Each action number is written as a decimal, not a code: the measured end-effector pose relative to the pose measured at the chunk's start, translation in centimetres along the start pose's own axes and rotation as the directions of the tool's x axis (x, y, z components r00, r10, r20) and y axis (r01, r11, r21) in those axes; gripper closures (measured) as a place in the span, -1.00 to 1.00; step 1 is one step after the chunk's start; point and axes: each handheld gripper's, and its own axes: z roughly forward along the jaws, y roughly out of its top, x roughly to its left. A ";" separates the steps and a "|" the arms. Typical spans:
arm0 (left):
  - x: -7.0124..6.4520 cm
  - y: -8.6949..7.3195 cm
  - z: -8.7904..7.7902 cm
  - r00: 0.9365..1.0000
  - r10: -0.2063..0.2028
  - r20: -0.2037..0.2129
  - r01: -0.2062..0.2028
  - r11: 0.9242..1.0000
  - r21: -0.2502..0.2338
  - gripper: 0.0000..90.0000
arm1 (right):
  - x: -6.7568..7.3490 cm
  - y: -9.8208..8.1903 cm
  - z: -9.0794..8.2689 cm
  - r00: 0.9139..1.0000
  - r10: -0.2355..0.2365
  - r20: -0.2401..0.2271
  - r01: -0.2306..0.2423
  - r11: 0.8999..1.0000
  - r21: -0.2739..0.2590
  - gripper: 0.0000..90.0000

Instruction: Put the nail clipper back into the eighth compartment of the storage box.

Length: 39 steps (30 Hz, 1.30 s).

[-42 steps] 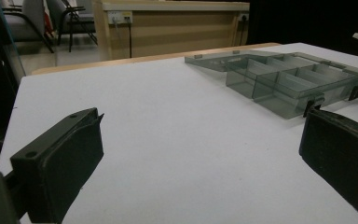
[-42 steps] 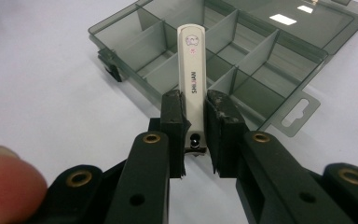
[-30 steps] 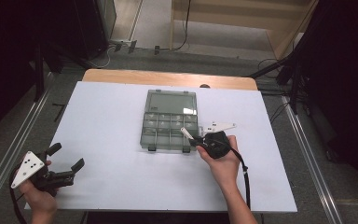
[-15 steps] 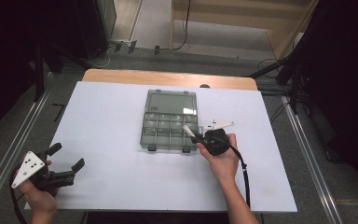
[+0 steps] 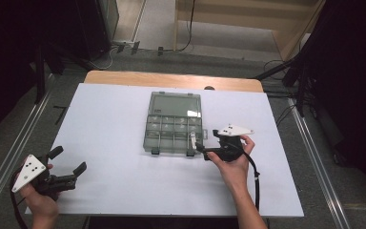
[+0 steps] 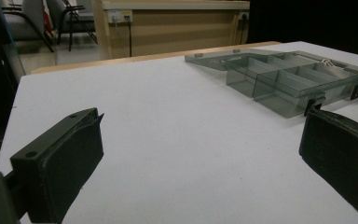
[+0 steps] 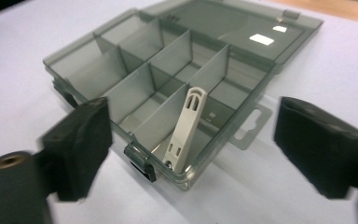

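Item: left gripper [image 5: 69,167], held over the near left corner of the white table [image 5: 114,124], jaws spread wide and empty, well apart from the work. Item: right gripper [image 5: 201,143], held at the near right corner of the organiser box [image 5: 174,125], jaws spread wide, gripping nothing. Item: beige plastic clip [image 7: 185,130], a slim slotted strip, standing tilted in the box's near right compartment, its foot at the near wall, its top leaning on a divider; it lay between the right gripper's open jaws in the right gripper view but touched neither. Item: smoke-grey transparent organiser box, mid-table, divided into compartments, lid [image 5: 176,102] folded flat open toward the far edge, two dark latches [image 7: 140,162] on the near wall. Step judged: the clip appeared newly placed or about to be taken; which, could not be told. Next move judged: either a clean withdrawal without brushing the clip, or closing squarely on its upper end.
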 end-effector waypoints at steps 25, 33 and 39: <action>-0.1 0.0 0.0 1.000 0.010 -0.002 -0.010 1.000 0.005 -1.00 | -2.0 -4.7 -7.9 0.995 0.060 0.074 -0.045 0.982 -0.183 -1.00; -0.1 0.0 0.0 1.000 0.011 -0.002 -0.011 1.000 0.005 -1.00 | -2.5 -6.2 -9.5 0.992 0.077 0.098 -0.057 0.979 -0.198 -1.00; -0.1 0.0 0.0 1.000 0.013 -0.003 -0.013 1.000 0.006 -1.00 | -2.9 -7.6 -10.9 0.989 0.083 0.119 -0.056 0.975 -0.213 -1.00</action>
